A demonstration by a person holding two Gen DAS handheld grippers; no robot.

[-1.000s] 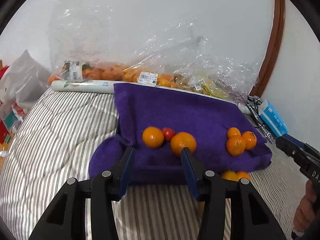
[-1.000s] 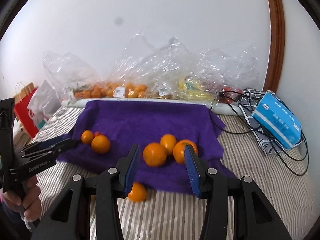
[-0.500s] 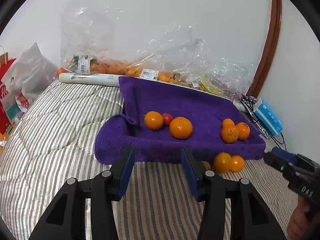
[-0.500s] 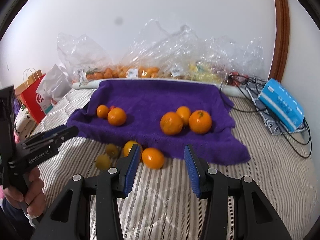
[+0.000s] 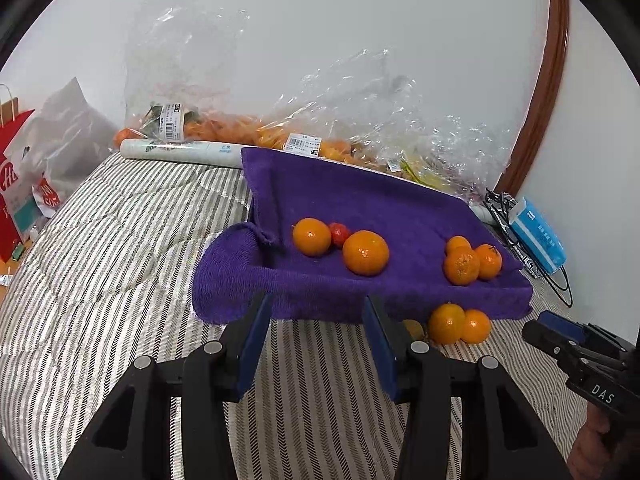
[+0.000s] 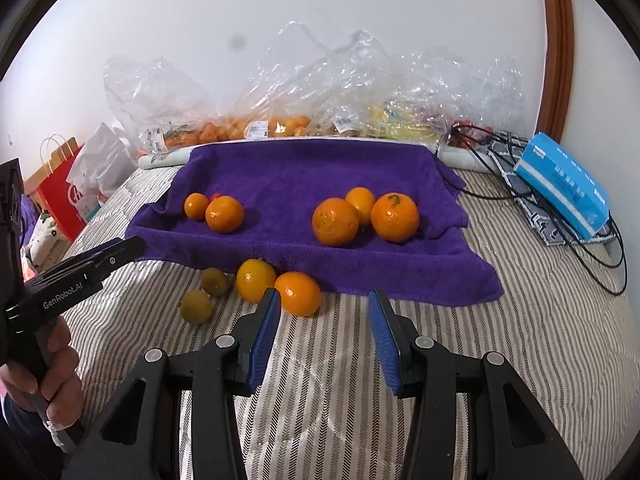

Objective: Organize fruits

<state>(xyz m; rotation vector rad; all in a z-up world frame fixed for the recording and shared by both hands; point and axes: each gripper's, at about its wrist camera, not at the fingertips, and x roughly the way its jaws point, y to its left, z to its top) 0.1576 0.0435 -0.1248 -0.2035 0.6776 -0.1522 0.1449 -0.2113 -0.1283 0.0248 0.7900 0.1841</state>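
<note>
Right wrist view only: two green fruits [image 6: 206, 294] beside oranges [image 6: 278, 286]; both grippers wide open, empty.

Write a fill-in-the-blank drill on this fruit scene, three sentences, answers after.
The round oranges on the purple terry towel number ___. Off the towel, on the striped bedcover, lie two oranges and two small ___ fruits. The right tool has its jaws ___, holding nothing.

Answers: five; yellow-green; open
</note>
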